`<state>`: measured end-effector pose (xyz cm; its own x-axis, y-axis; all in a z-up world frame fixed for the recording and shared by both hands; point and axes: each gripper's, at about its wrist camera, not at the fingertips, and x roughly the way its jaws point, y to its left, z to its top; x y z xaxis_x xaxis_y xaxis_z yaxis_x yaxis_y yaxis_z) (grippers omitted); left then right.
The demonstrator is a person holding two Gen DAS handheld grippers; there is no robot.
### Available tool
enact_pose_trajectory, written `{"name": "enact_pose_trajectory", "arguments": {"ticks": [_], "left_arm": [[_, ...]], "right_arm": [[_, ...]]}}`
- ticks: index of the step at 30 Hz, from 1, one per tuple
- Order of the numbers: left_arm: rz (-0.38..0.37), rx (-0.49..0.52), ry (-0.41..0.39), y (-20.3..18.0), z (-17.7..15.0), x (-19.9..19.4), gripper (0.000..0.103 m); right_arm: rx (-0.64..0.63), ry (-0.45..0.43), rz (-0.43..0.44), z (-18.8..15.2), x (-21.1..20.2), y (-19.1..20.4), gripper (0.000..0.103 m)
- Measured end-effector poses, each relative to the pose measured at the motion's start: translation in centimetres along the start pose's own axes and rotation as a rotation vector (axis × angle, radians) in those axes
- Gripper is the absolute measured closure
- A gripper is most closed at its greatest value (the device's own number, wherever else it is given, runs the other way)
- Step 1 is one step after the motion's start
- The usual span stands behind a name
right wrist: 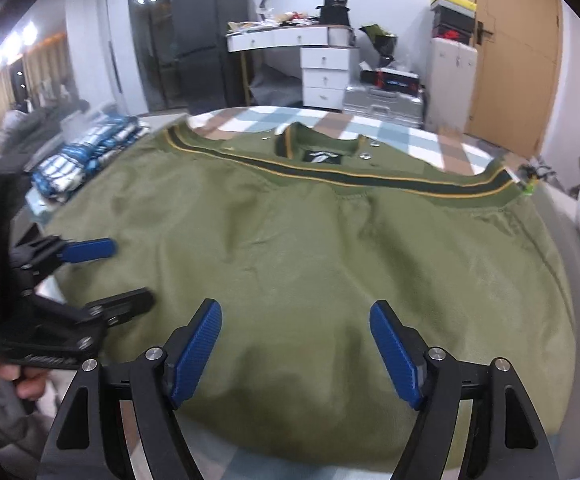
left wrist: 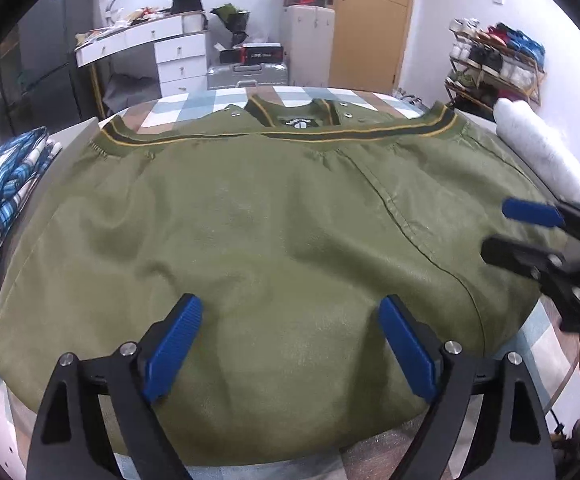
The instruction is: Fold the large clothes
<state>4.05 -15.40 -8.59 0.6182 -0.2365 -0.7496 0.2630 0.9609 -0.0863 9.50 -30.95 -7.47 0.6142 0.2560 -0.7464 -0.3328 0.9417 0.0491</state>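
Jacket (left wrist: 274,232): folded once, slippery-looking; may slide open.
Left tool (left wrist: 286,344): spread, pinching nothing.
Right tool (right wrist: 295,346): spread too (nothing held); a one-layer grab could undo the fold.

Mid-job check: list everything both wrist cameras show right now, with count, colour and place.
Olive-green bomber jacket: one, folded in half on the table, striped hem band toward the far side.
Checked tablecloth: one, blue, white and brown, under the jacket.
Blue plaid folded clothes: one stack, left of the jacket.
White roll: one, right of the jacket.
White drawer desk: one, by the back wall.
Wooden door: one, tan, back right.
Left gripper: black with blue pads, open above the jacket's near edge.
Right gripper: same colours, open, empty.
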Motion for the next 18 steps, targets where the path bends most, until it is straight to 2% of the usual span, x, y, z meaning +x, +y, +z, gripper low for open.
{"name": "enact_pose_trajectory", "arguments": {"ticks": [2, 4, 8, 13, 17, 18], "left_arm": [[0.015, -0.01, -0.018, -0.1, -0.2, -0.1, 0.015], [0.037, -0.032, -0.035, -0.1, -0.1, 0.0, 0.015], [0.074, -0.05, -0.064, -0.3, -0.3, 0.1, 0.015], [0.04, -0.068, -0.071, 0.4, -0.5, -0.3, 0.015], [0.015, -0.069, -0.078, 0.7, -0.7, -0.5, 0.015], [0.008, -0.073, -0.08, 0.6, -0.7, -0.5, 0.015]], "right_arm": [[-0.003, 0.043, 0.021, -0.4, 1.1, 0.2, 0.027], [-0.034, 0.099, -0.008, -0.8, 2.7, 0.4, 0.026], [-0.064, 0.128, -0.039, 0.4, 2.9, 0.8, 0.027], [-0.021, 0.07, -0.042, 2.4, 2.4, 1.4, 0.026], [-0.007, 0.152, -0.022, 1.4, 5.5, 2.0, 0.026], [-0.006, 0.147, -0.025, 1.2, 5.9, 1.8, 0.026]]}}
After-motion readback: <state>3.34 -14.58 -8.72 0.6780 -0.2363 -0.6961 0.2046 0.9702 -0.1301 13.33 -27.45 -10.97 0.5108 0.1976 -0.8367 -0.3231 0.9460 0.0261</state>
